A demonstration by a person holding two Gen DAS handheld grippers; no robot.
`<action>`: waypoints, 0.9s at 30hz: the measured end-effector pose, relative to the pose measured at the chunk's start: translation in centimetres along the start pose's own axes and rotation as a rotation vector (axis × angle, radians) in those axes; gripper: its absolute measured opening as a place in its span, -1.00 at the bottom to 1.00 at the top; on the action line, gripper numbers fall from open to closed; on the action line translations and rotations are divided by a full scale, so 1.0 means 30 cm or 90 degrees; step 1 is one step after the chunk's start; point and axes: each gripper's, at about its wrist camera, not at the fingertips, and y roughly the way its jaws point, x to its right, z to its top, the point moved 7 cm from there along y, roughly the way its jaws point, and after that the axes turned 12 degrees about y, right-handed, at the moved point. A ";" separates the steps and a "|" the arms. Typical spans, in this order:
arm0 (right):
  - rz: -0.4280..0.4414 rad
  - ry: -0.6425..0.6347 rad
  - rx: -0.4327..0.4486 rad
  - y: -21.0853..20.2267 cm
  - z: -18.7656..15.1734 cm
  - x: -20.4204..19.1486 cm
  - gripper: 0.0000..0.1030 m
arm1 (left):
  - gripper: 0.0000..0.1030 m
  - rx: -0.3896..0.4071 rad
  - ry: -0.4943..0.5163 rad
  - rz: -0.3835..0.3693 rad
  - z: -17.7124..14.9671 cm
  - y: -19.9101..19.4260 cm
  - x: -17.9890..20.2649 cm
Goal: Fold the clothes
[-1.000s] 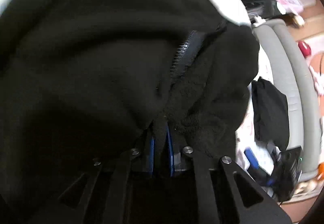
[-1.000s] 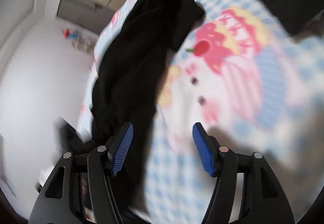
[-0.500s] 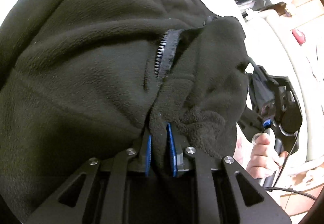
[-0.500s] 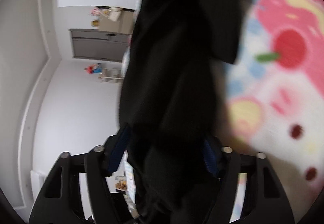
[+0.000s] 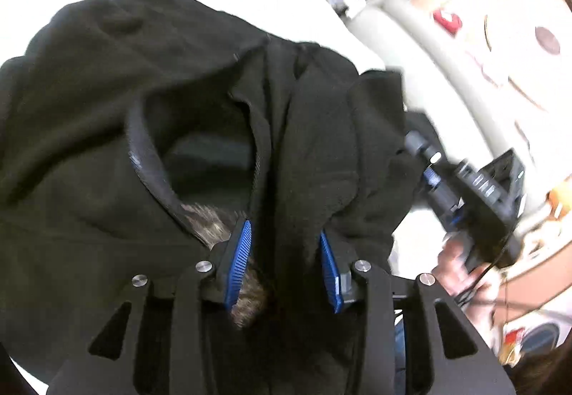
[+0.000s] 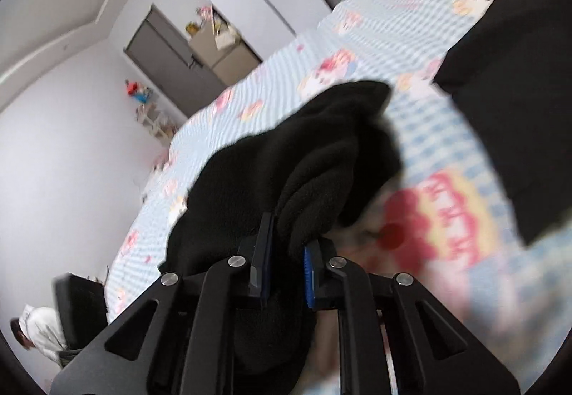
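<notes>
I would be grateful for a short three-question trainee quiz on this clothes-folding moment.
1. True or false: the right gripper has black fleece between its pads.
2. The bedsheet is: A plain white; B blue check with cartoon prints; C green stripes.
3. Whose pads stand wider apart, the left gripper or the right gripper?

Key
1. True; its jaws are closing on the fleece.
2. B.
3. The left gripper; its jaws are opening, with fleece hanging between them.
</notes>
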 end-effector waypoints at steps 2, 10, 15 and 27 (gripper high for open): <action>0.008 0.029 0.008 -0.062 0.027 0.014 -0.77 | -0.19 -0.010 0.004 -0.031 -0.011 0.023 0.039; 0.034 -0.053 0.268 -0.596 0.256 -0.113 -0.90 | 0.06 0.016 0.045 -0.121 -0.007 0.028 0.190; -0.237 -0.047 0.302 -0.726 0.231 0.156 -0.90 | 0.06 -0.063 0.026 -0.056 -0.083 0.111 0.098; -0.115 0.089 -0.042 -0.409 -0.088 0.313 0.13 | 0.06 -0.008 0.001 -0.008 -0.096 -0.040 0.081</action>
